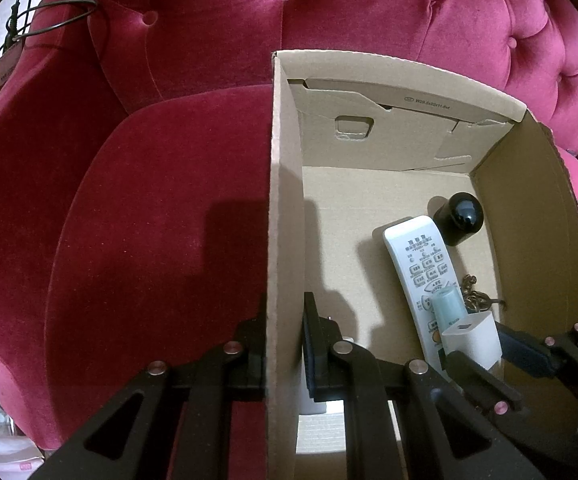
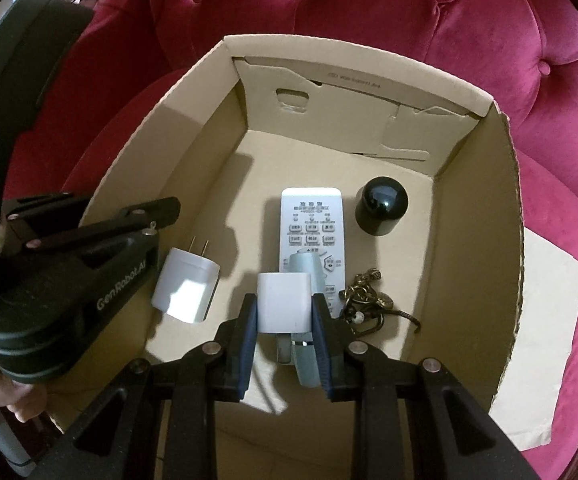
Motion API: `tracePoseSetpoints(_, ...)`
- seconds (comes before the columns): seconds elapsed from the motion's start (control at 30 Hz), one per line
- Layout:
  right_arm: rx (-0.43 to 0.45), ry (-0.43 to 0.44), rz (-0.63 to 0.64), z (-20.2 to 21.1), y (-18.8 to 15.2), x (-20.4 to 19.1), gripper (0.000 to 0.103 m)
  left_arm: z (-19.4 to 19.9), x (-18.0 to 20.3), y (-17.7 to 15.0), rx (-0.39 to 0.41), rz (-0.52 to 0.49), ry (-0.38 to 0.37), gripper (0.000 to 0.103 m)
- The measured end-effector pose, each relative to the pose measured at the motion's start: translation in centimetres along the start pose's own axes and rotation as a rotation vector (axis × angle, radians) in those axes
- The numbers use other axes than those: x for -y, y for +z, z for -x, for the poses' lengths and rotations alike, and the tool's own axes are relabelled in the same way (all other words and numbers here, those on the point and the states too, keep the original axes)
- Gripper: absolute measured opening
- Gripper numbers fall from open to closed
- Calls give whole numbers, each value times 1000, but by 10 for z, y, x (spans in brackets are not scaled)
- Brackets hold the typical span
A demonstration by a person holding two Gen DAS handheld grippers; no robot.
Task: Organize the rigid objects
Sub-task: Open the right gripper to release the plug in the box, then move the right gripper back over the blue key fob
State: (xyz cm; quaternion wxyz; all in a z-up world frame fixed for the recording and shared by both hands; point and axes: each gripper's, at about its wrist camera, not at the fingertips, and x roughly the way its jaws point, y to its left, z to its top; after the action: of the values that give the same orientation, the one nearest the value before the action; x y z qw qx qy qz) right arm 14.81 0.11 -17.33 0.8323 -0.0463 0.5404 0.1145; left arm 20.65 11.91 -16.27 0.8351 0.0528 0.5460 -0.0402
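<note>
Now a red sofa point(image 1: 149, 220) carries an open box point(image 2: 477, 216). Inside lie a remote point(image 2: 309, 220), black cap point(image 2: 381, 204) and plug point(image 2: 187, 284). Left tool point(image 1: 285, 344) clamps the box wall; right tool point(image 2: 285, 316) grips a white charger point(image 2: 285, 300).

Deep red velvet armchair point(image 1: 137, 216) fills both views: button-tufted backrest point(image 2: 429, 12) from 10 to 2 o'clock, smooth seat cushion point(image 1: 161, 184) below it. At approx. 10–11 o'clock, black wire loop point(image 1: 61, 16) hangs by the chair's arm. Bright pale patch at far 10 o'clock edge; too small to tell what it is. Light from above, hard shadows on cushion.
</note>
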Motion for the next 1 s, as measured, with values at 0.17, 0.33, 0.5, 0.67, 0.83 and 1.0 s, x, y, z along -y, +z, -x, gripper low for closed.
tracePoseSetpoints(0.17,8,9,-7,0,1,2,28,0,0,0,0,-1,2,13)
tracePoseSetpoints(0.33,29,-7,-1,9,3,2,40,-1,1,0,-1,0,1,13)
tracePoseSetpoints(0.5,55,-32,-11,20,5,7,45,-1,1,0,-1,-2,4,13)
tracePoseSetpoints(0.67,87,-38,-10,37,7,11,47,-1,2,0,-1,-4,5,13)
tracePoseSetpoints(0.83,116,-40,-27,56,10,21,57,-1,3,0,-1,-5,7,13)
tracePoseSetpoints(1.0,148,-52,-54,74,8,36,76,-2,4,0,-3,-7,7,13)
